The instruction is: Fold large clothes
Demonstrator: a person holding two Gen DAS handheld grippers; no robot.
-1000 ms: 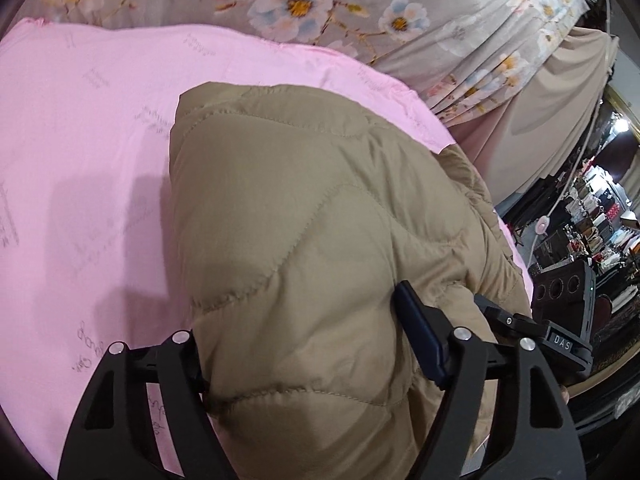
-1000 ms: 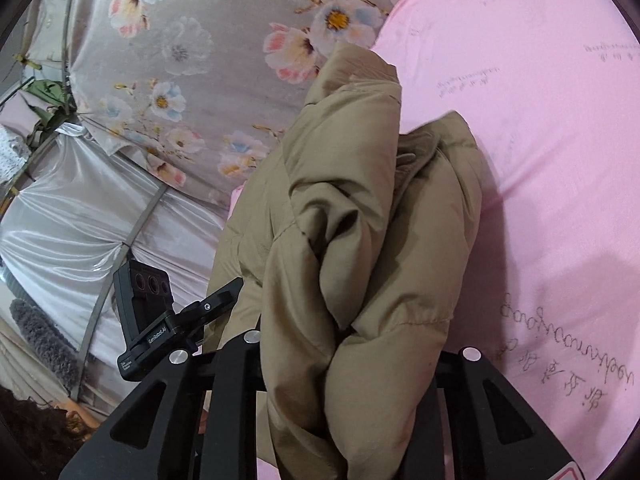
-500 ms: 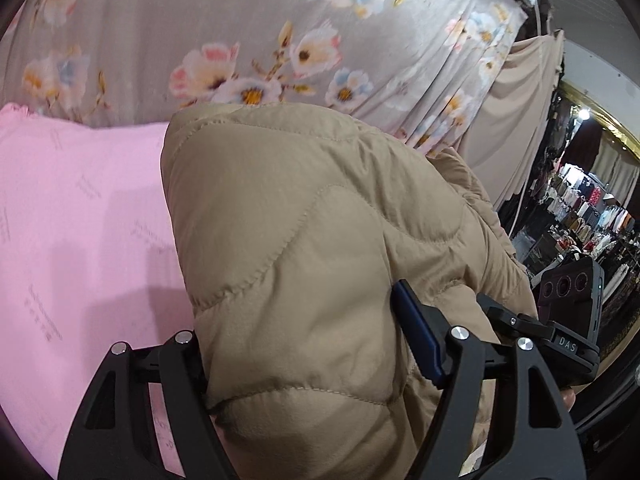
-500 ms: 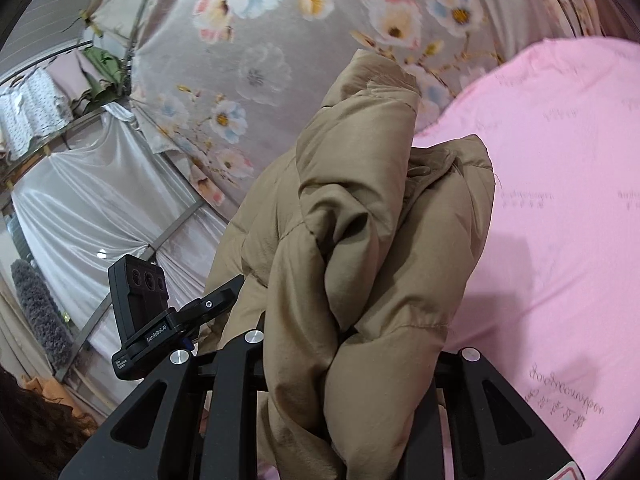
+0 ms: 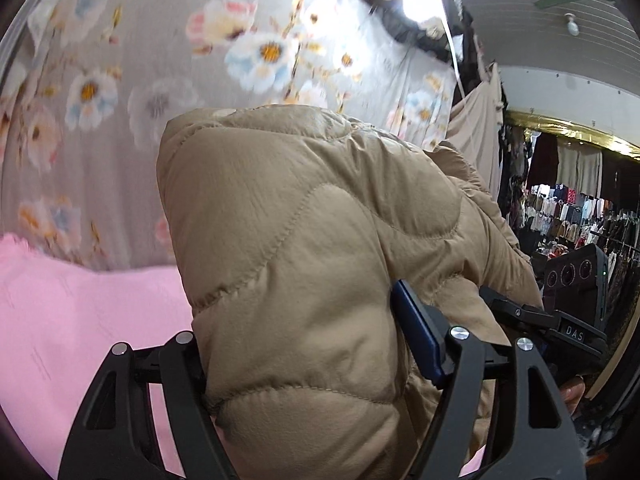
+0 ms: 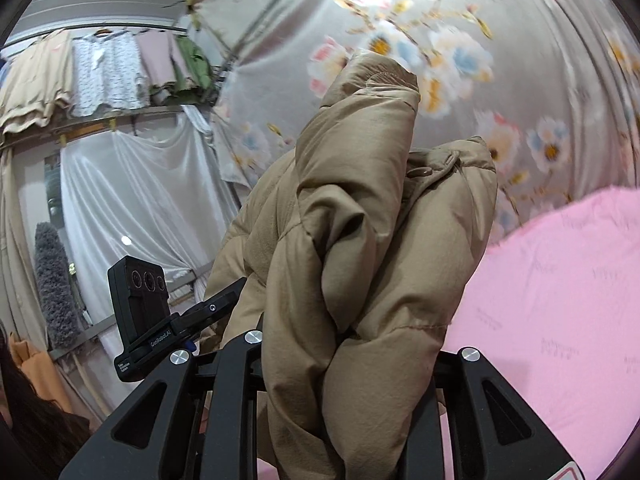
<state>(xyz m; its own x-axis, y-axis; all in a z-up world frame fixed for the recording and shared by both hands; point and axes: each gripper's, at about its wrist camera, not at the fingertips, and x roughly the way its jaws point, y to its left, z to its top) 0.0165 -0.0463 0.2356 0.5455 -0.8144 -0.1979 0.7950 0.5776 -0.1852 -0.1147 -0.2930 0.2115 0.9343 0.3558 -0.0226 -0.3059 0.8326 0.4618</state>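
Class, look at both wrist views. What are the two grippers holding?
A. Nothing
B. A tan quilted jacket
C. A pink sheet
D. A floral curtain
B: the left gripper and right gripper each clamp a bunched part of the tan jacket, held above the pink sheet.

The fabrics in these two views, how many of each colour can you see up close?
Tan quilted jacket: 1
Pink sheet: 1
Grey floral cloth: 1
White satin drape: 1
Total: 4
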